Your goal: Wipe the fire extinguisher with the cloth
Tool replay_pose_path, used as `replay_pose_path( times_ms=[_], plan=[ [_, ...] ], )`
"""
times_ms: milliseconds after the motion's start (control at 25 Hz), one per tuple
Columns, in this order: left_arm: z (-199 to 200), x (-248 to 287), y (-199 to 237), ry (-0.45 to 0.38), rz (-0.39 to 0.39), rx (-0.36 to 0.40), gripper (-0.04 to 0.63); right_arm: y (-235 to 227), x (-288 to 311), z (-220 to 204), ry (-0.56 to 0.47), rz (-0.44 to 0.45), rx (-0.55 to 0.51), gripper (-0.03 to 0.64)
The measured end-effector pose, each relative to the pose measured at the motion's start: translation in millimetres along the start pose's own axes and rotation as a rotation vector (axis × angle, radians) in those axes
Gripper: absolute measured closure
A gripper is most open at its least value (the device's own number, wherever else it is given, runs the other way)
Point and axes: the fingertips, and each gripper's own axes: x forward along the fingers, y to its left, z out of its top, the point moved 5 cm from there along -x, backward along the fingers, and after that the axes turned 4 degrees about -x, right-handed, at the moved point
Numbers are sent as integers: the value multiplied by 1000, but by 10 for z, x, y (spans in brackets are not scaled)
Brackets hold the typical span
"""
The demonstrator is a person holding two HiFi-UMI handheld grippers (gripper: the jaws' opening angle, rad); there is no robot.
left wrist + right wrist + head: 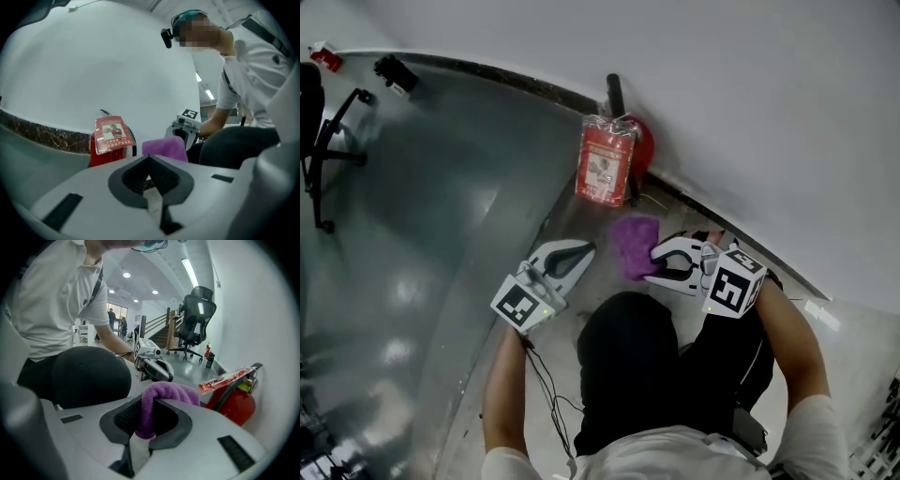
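A red fire extinguisher stands on the floor against the white wall, a red and white tag hanging over its front. It shows in the left gripper view and the right gripper view too. My right gripper is shut on a purple cloth, which bulges out past its jaws just below the extinguisher. The cloth also shows in the left gripper view. My left gripper is shut with nothing in it, left of the cloth.
A grey glossy floor spreads to the left. A black office chair stands at the far left, and small items sit by the wall base. The person's dark knee is right below both grippers.
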Motion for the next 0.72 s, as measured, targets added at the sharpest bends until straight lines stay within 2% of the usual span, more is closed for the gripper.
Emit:
replay_pose_path(
  times_ms=[80, 160, 240, 320, 400, 480, 720],
  plan=[
    [-49, 68, 1, 26, -5, 60, 586, 54, 10, -32, 29, 38, -5, 561],
    [-41, 122, -29, 44, -21, 160, 491, 98, 27, -75, 65, 85, -11, 561],
    [-39, 180, -74, 90, -48, 273, 436, 131, 63, -134, 102, 126, -17, 561],
    [-117, 234, -130, 200, -87, 392, 406, 161, 117, -174, 140, 160, -30, 561],
    [-227, 277, -184, 316, -134, 546, 389, 177, 178, -180, 166, 181, -50, 561],
    [-250, 324, -225, 370, -172, 652, 383, 167, 226, -171, 174, 191, -63, 561],
    [-210, 405, -250, 382, -200, 709, 382, 178, 328, -142, 193, 212, -88, 561]
  ],
)
